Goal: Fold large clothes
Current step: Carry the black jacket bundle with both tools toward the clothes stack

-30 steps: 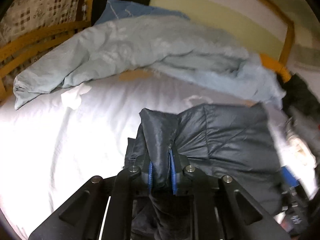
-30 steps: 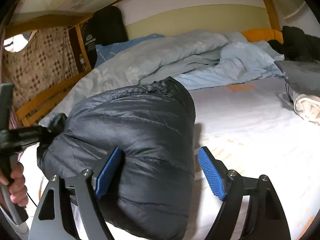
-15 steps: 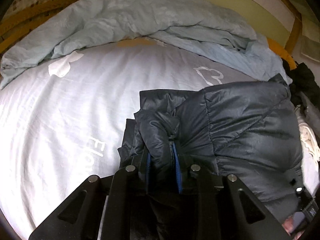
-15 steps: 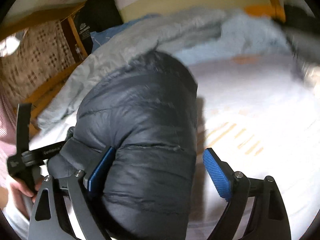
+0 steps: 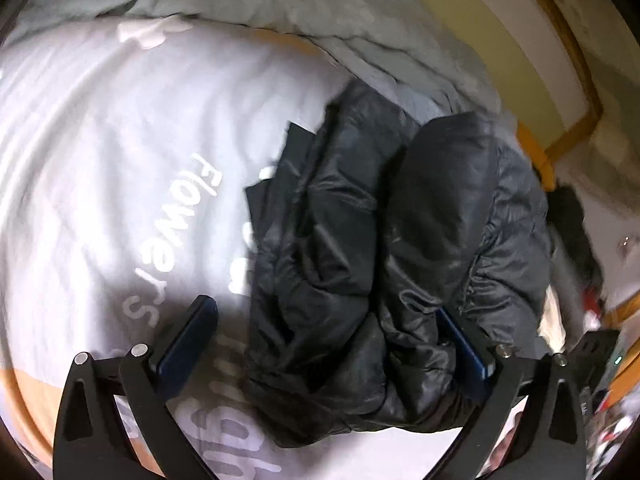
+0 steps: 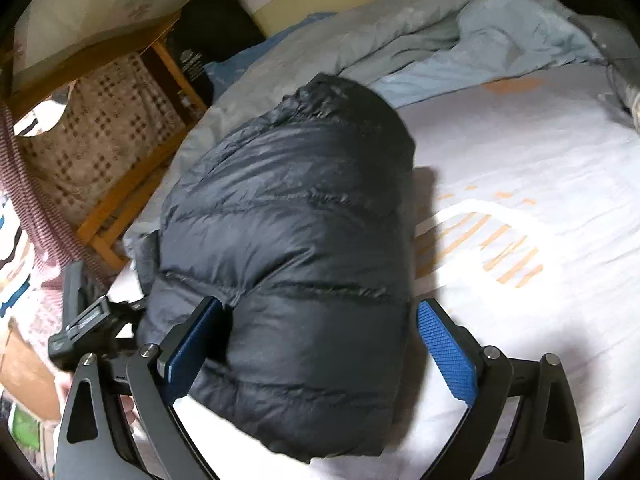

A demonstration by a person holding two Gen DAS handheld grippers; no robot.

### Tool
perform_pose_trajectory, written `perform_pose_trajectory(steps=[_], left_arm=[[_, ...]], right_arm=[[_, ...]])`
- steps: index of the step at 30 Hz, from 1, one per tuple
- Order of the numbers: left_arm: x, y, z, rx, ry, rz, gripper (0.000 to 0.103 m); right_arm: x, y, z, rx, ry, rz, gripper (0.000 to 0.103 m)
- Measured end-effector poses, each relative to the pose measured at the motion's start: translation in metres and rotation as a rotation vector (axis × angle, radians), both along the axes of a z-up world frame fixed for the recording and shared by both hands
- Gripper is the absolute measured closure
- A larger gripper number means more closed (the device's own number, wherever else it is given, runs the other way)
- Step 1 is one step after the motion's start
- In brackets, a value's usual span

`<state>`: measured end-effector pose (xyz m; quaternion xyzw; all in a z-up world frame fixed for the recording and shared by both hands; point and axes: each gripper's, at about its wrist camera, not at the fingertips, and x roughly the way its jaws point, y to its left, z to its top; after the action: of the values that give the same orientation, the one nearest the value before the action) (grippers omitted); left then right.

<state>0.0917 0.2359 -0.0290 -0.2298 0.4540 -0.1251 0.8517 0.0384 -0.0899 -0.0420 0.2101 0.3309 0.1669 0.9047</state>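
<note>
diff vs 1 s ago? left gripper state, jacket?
The left gripper has let go: it was clamped on a fold of the dark puffer jacket, and now its fingers are spread wide with the bundle loose between them on the bed sheet. Its view tilted further down toward the sheet. Unchanged: the right gripper is open, straddling the folded jacket; the blue duvet stays bunched behind.

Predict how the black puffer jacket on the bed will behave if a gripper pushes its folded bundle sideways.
The black puffer jacket looks puffy, so it would probably squash rather than slide stiffly. Its shiny shell suggests it may slip on the white sheet, and loose folds could spring open.
</note>
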Motion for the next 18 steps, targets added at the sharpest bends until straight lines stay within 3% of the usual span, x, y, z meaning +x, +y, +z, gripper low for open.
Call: perform_pose_trajectory(steps=[4, 6, 7, 8, 9, 10, 11, 18], left_arm=[[0.000, -0.006, -0.002, -0.028, 0.003, -0.030, 0.002], [-0.001, -0.005, -0.002, -0.074, -0.005, -0.054, 0.023], [-0.002, -0.006, 0.000, -0.093, -0.011, -0.062, 0.028], [-0.007, -0.007, 0.003, -0.088, -0.026, -0.064, 0.039], [-0.010, -0.013, 0.010, -0.061, -0.059, -0.072, 0.050], [-0.012, -0.021, 0.021, -0.017, -0.097, -0.079, 0.055], [-0.017, -0.028, 0.033, 0.027, -0.144, -0.088, 0.063], [-0.030, -0.098, 0.095, 0.097, -0.380, -0.189, 0.067]], right_arm=[[0.007, 0.010, -0.010, -0.007, 0.026, 0.006, 0.002], [0.011, 0.011, -0.019, 0.039, 0.054, -0.003, 0.002], [0.014, 0.012, -0.025, 0.063, 0.074, -0.005, 0.002], [0.015, 0.013, -0.027, 0.067, 0.088, -0.002, 0.018], [0.016, 0.015, -0.025, 0.043, 0.088, -0.002, 0.027], [0.013, 0.017, -0.017, -0.006, 0.076, -0.011, 0.042], [0.010, 0.018, -0.008, -0.026, 0.057, -0.010, 0.051], [-0.014, -0.017, 0.064, -0.083, -0.095, -0.088, 0.055]])
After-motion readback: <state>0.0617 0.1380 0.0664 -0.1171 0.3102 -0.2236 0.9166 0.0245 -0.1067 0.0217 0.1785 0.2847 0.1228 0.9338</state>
